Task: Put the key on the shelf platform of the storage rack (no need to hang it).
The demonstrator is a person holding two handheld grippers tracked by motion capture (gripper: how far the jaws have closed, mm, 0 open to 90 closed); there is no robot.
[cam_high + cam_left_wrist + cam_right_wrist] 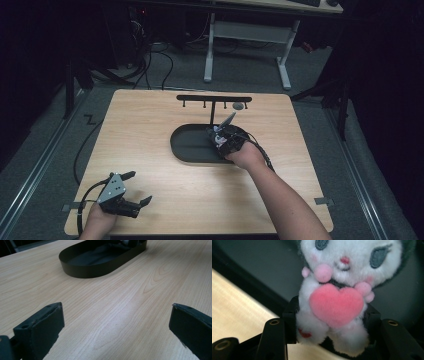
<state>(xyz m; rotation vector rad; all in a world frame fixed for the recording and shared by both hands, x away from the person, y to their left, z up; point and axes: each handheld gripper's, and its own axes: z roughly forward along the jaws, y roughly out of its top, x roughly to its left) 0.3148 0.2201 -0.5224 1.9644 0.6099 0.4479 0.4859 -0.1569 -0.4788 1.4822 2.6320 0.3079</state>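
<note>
A small white plush toy (342,290) with a pink heart on its chest sits between the jaws of my right gripper (329,320), which is shut on its lower body. In the high view the right gripper (223,137) hovers over the right end of a dark oval tray (187,145), and the plush toy (219,138) is barely visible in it. My left gripper (136,189) rests near the table's front left corner, open, with bare wood between its jaws (117,322). The tray (100,267) lies ahead of it.
A black rack with hooks (214,99) stands behind the tray at the far side of the wooden table (150,115); a small grey object (238,106) hangs on it. A white desk frame (247,35) stands on the floor beyond the table.
</note>
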